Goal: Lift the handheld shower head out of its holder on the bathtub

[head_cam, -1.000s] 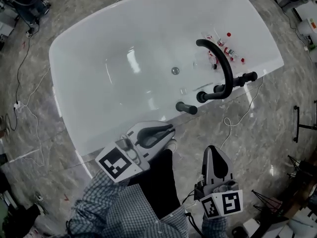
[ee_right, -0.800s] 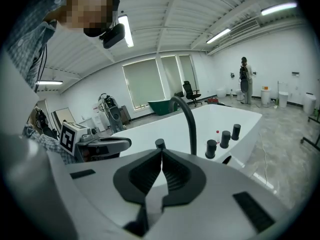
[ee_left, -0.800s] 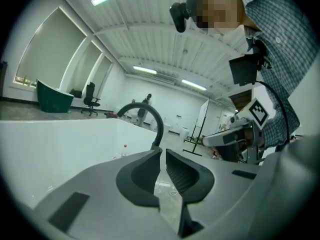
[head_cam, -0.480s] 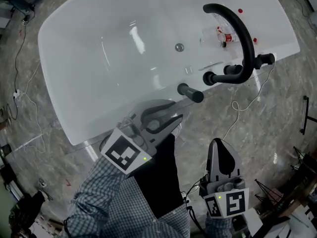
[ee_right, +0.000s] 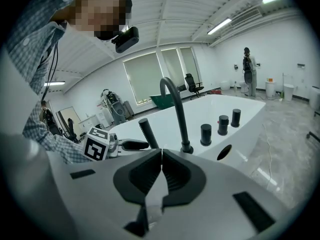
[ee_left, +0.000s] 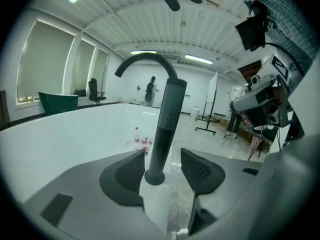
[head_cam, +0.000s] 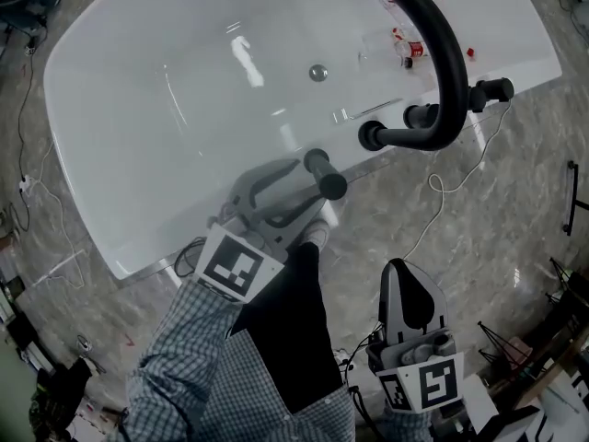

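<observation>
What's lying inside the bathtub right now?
A round drain and a few small red-capped bottles lie in the bathtub; the curved black spout covers part of them.

The bathtub (head_cam: 184, 109) is glossy white. On its rim, the handheld shower head (head_cam: 325, 174) is matte black, as are the arched spout (head_cam: 440, 53) and 3 knobs (head_cam: 494, 89). Inside the bathtub lie clear bottles (head_cam: 411, 49) with red caps. Around the bathtub, the floor (head_cam: 515, 219) is grey with marble veining. The sleeve (head_cam: 184, 357) below the bathtub is a blue-grey and white check.
</observation>
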